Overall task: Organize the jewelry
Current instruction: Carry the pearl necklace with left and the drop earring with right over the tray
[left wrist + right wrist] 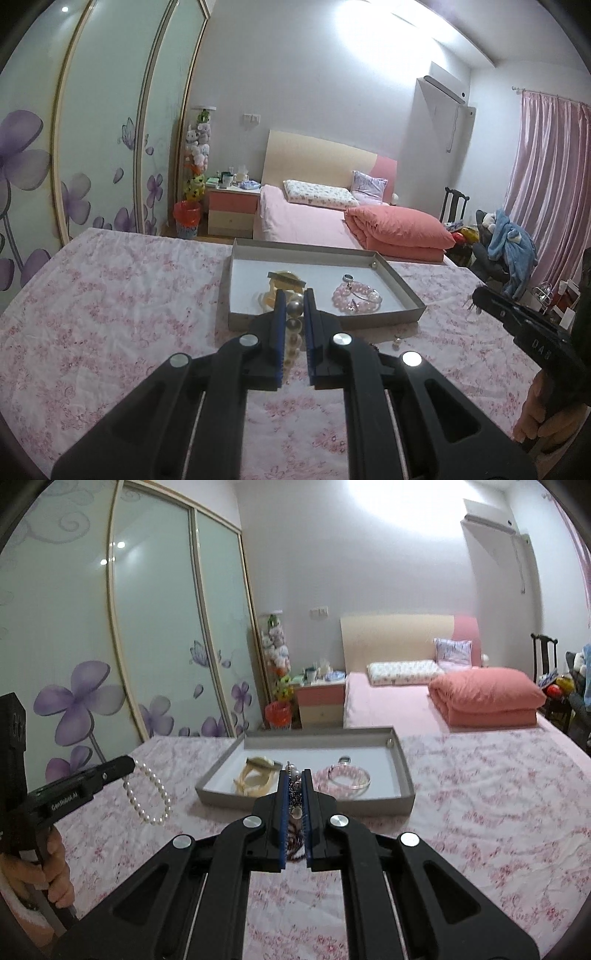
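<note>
A grey shallow box [325, 315] [221, 794] sits on the floral cloth. It holds a yellow hair clip [282, 282] [255, 775], a pink bead bracelet [354, 301] [341, 777], a dark ring [348, 277] and a small stud [373, 264]. My left gripper [294, 295] is shut on a pearl bracelet [293, 332], which hangs from it in the right wrist view [147, 794], above the cloth left of the box. My right gripper [295, 775] is shut on a dark chain necklace with beads [295, 812], just in front of the box.
A small earring [397, 343] lies on the cloth in front of the box. The floral cloth [110, 314] stretches wide around the box. Behind are a bed with a pink quilt [399, 229], a nightstand [232, 210] and wardrobe doors [166, 627].
</note>
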